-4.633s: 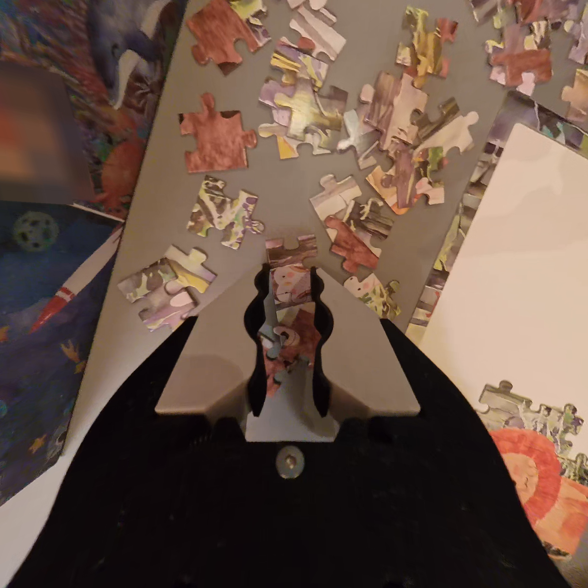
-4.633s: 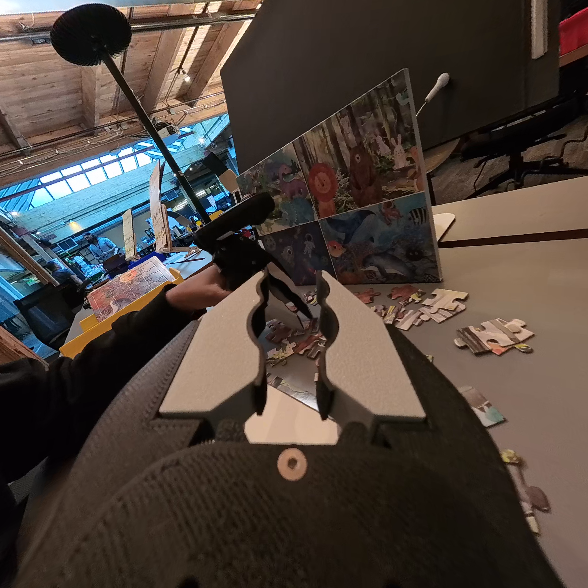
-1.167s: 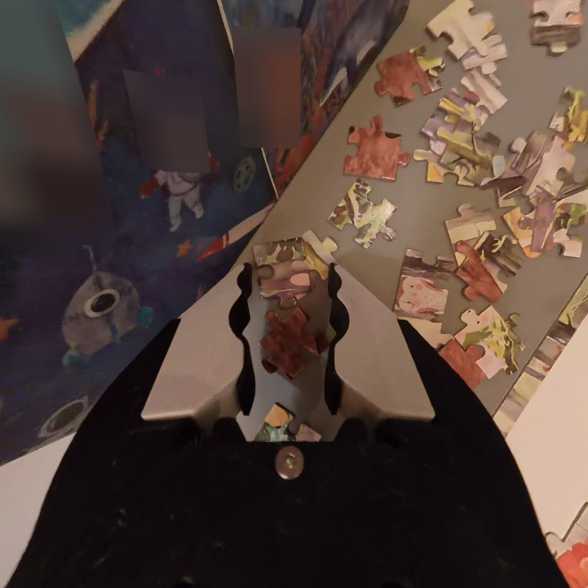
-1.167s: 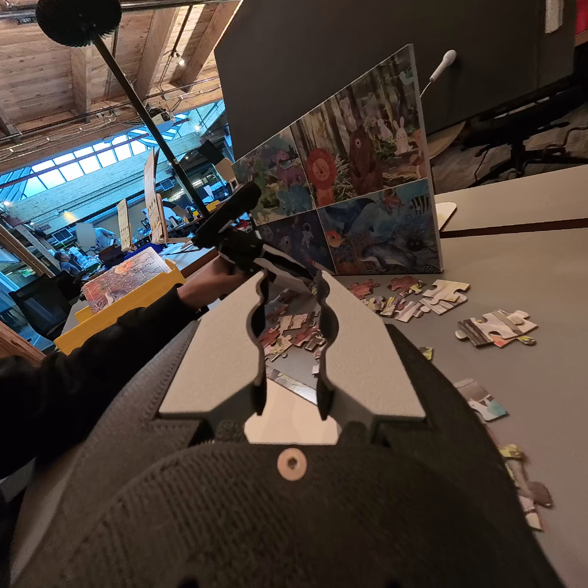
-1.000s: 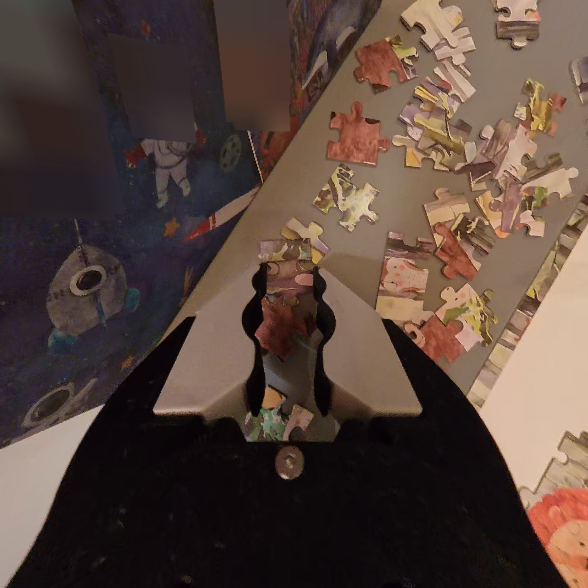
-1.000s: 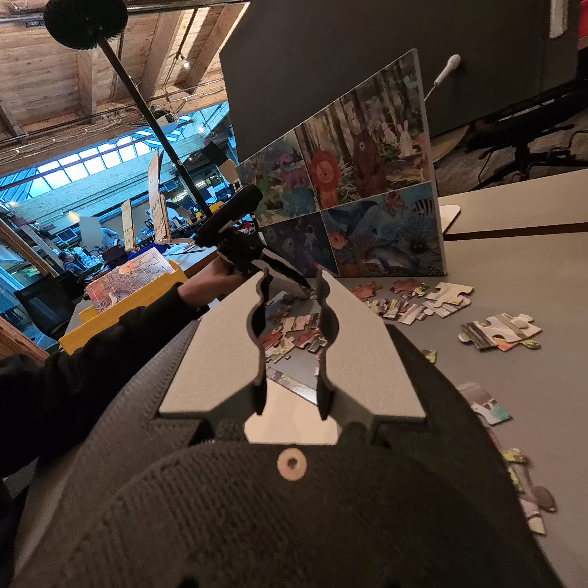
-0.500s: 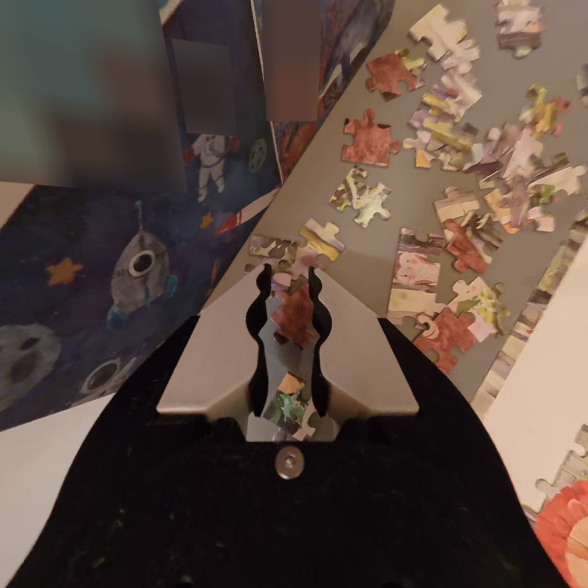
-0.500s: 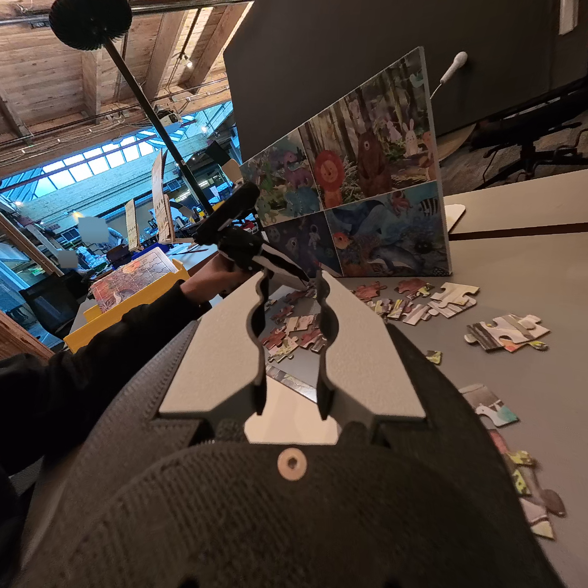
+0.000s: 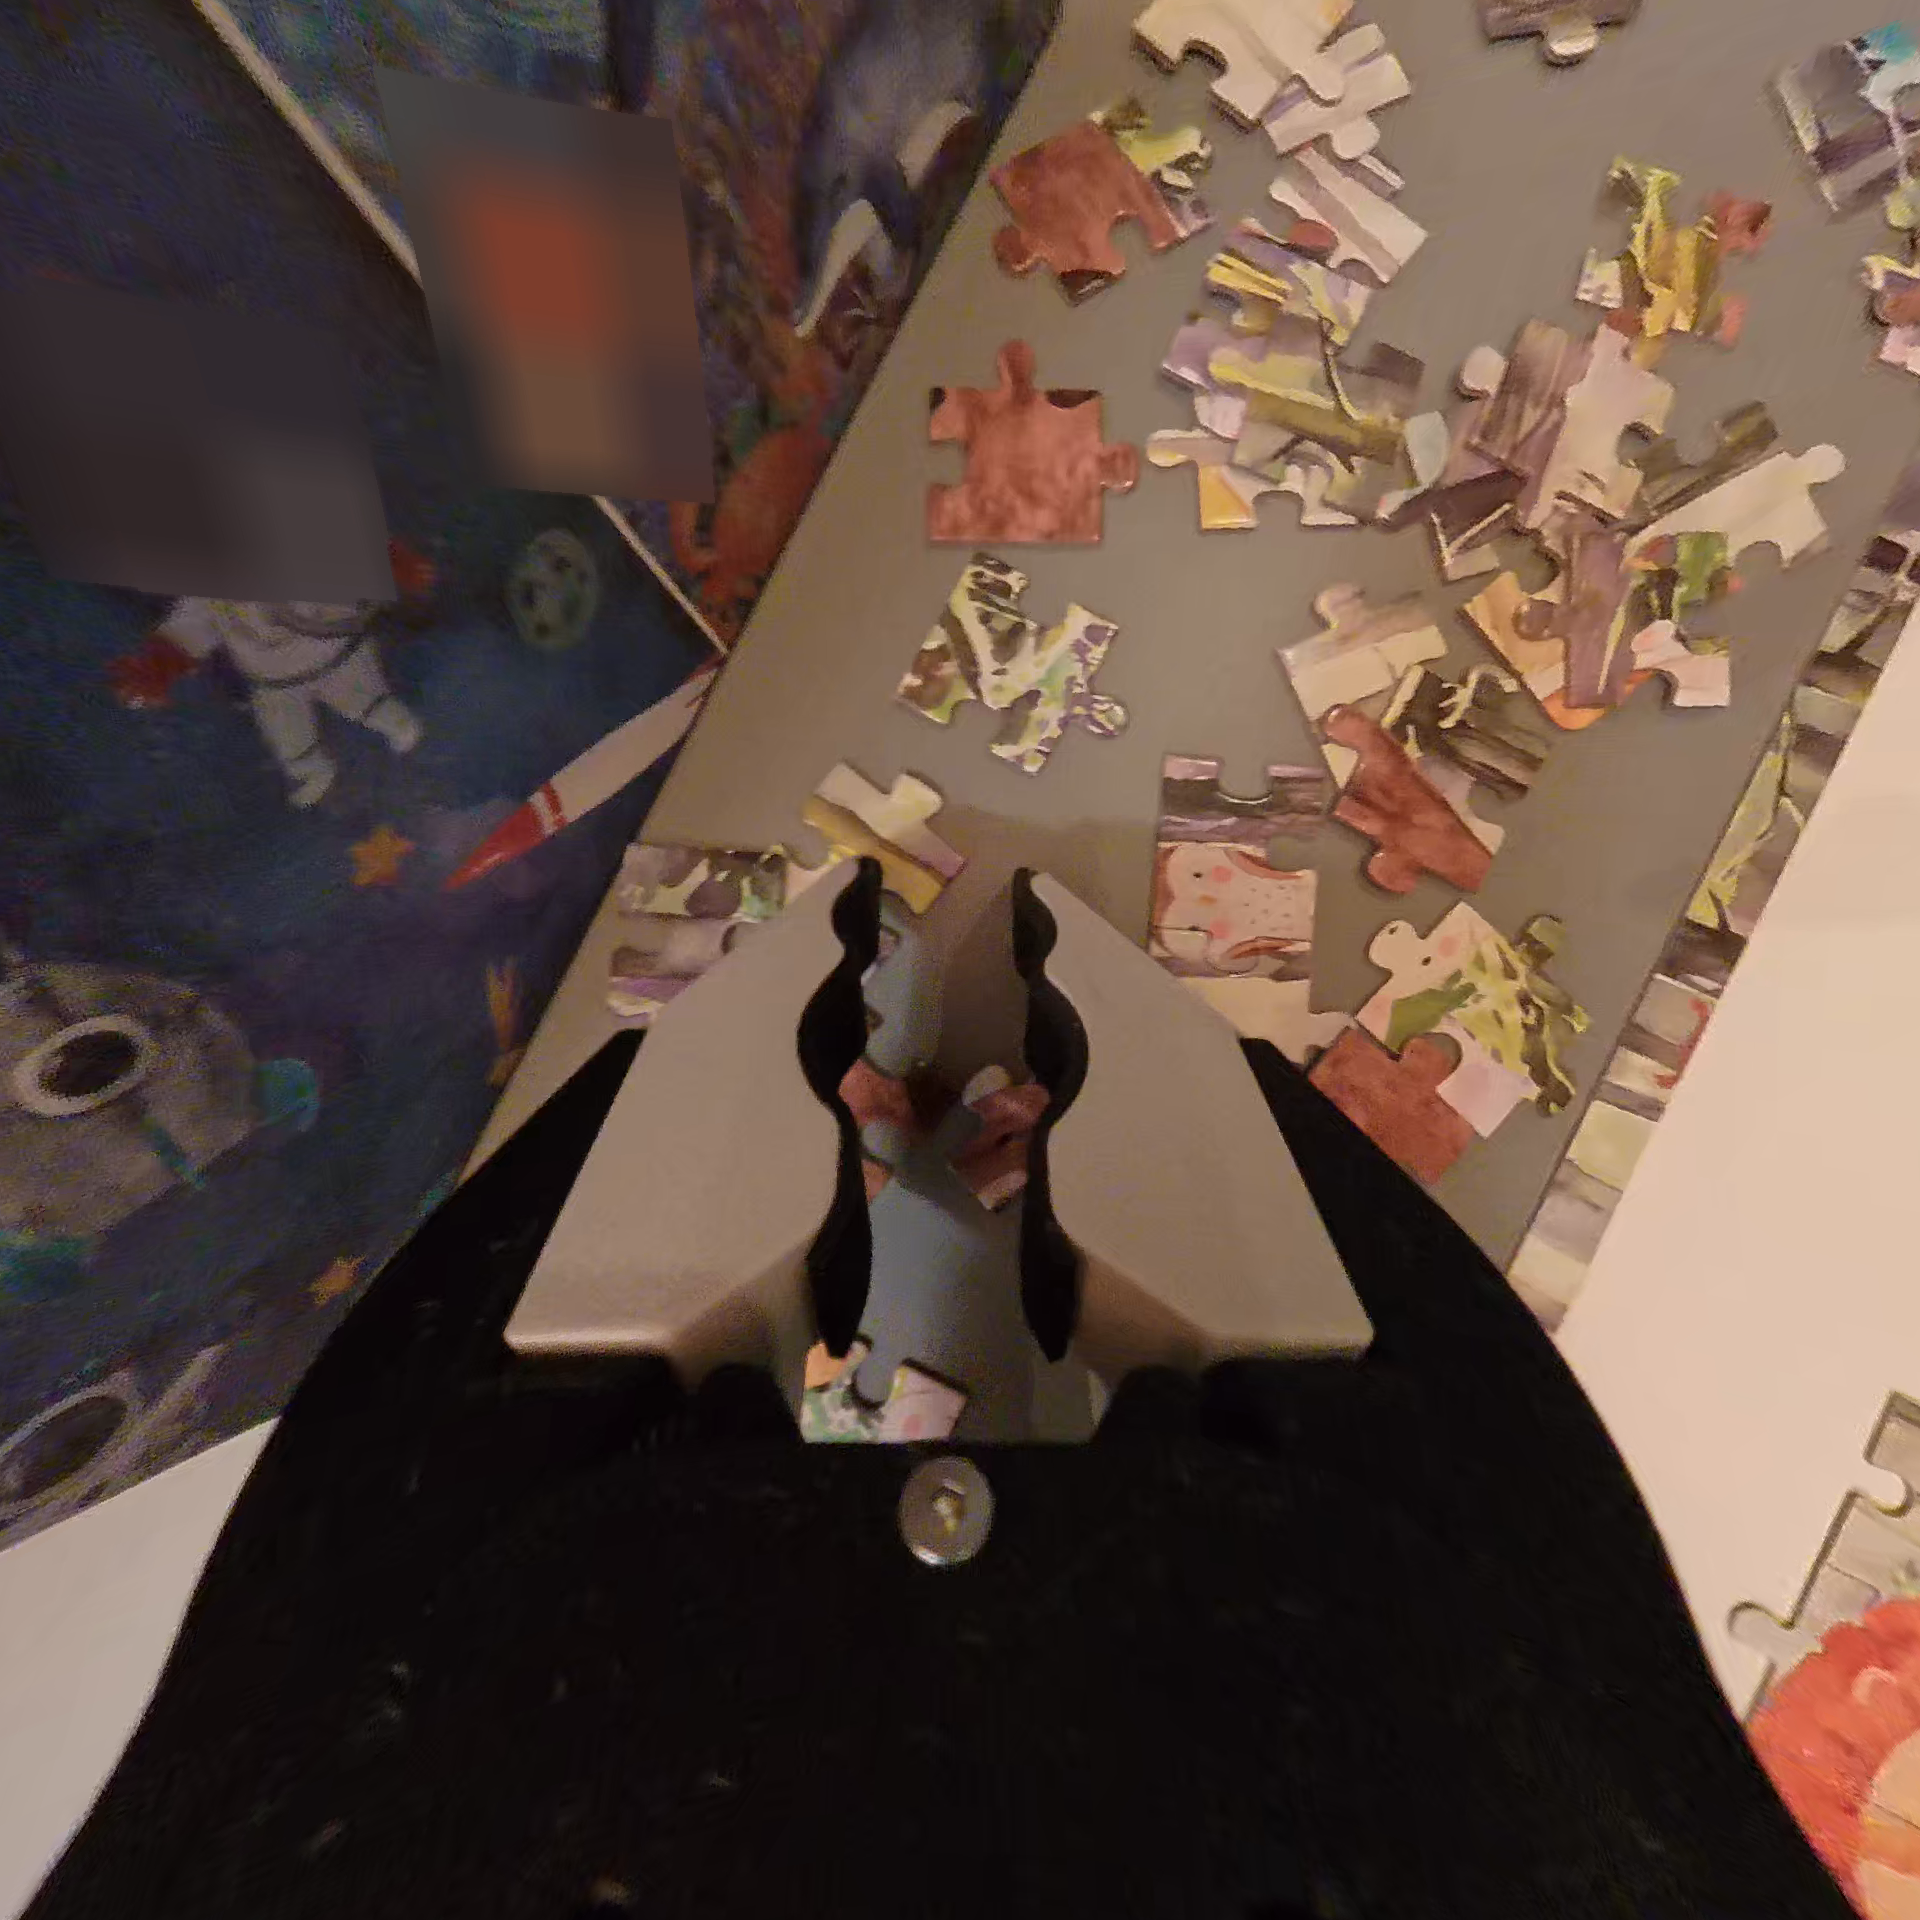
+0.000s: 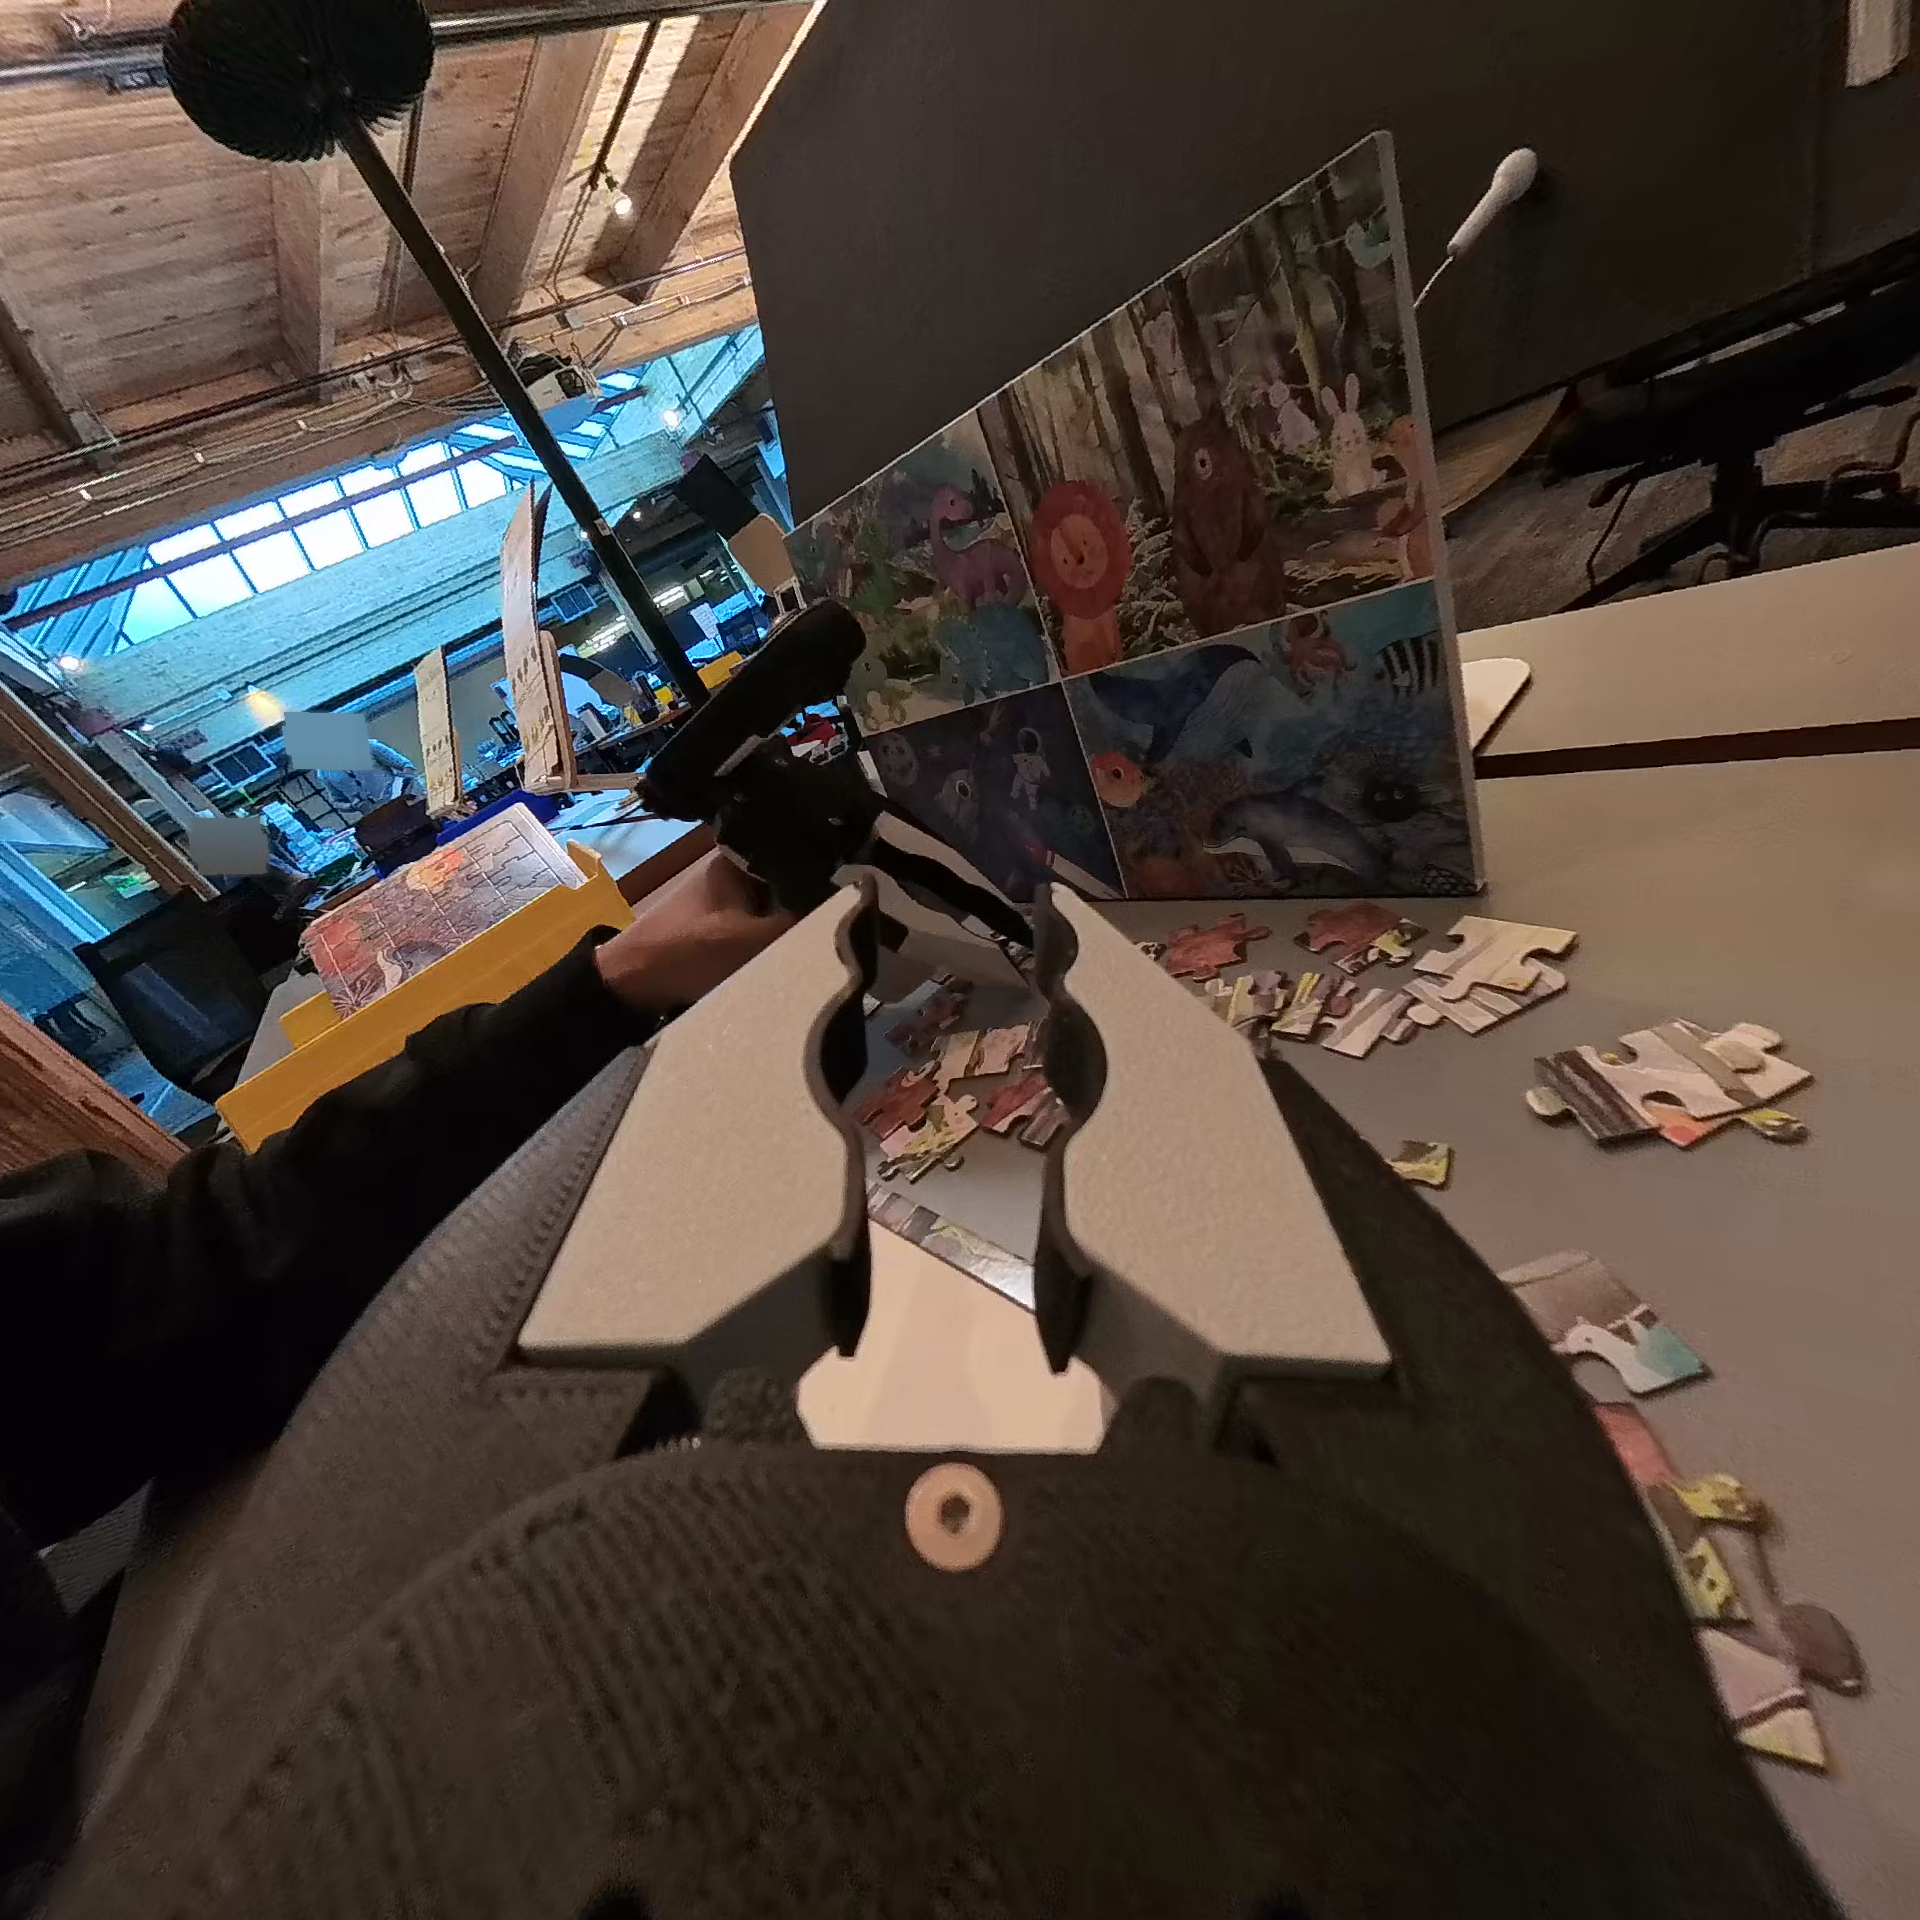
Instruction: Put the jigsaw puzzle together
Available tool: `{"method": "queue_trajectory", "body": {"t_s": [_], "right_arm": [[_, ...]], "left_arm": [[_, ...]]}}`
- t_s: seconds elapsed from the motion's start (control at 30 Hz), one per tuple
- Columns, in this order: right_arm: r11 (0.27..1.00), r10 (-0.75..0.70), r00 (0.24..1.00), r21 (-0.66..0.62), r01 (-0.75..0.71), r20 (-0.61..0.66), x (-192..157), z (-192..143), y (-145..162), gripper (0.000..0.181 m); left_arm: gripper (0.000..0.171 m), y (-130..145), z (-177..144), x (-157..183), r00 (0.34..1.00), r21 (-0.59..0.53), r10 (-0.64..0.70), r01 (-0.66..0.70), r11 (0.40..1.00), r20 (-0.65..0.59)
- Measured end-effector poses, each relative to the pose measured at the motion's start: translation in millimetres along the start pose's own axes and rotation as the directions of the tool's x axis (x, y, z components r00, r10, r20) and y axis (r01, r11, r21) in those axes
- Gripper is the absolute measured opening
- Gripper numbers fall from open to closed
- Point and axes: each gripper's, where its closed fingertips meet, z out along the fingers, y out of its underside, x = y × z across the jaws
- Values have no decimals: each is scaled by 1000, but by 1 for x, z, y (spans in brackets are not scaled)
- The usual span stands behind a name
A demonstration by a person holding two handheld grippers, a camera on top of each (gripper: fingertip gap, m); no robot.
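My left gripper (image 9: 940, 883) is shut on a brown jigsaw piece (image 9: 997, 1132), which sits tilted between the jaws with its grey-blue back partly showing, above the grey table (image 9: 831, 644). Several loose pieces (image 9: 1299, 416) lie scattered ahead and to the right. The white puzzle board (image 9: 1714, 987) with its printed border lies at the right, with a joined lion part (image 9: 1860, 1766) at its near corner. My right gripper (image 10: 951, 904) is open and empty, held above the board. The left gripper (image 10: 769, 790) shows beyond it in the right wrist view, in a person's hand.
The puzzle box lid with animal and space pictures (image 10: 1195, 623) stands upright at the table's back, close to my left gripper (image 9: 260, 831). More loose pieces (image 10: 1662, 1081) lie at the right. A yellow bin (image 10: 416, 997) stands far left. About 25 cm separates my left fingertips from my right.
My left gripper let go of a pink piece, moved left to the brown piece and closed on it. The piece now sits tilted in the jaws. My right gripper has barely moved.
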Motion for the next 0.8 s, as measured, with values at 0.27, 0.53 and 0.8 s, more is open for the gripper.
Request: {"method": "queue_trajectory", "body": {"t_s": [0.27,0.53,0.8], "right_arm": [[1000,-3,1000,4,3,3,-2,-1,-2,28],[1000,-7,1000,8,7,2,-2,-1,-3,28],[1000,-9,1000,8,9,7,-3,-1,-3,28]], "left_arm": [[26,-18,-6,3,999,96,-36,35,995,7],[48,-11,3,-4,994,89,-109,109,990,-3],[45,-9,5,12,993,44,-96,99,994,-66]]}}
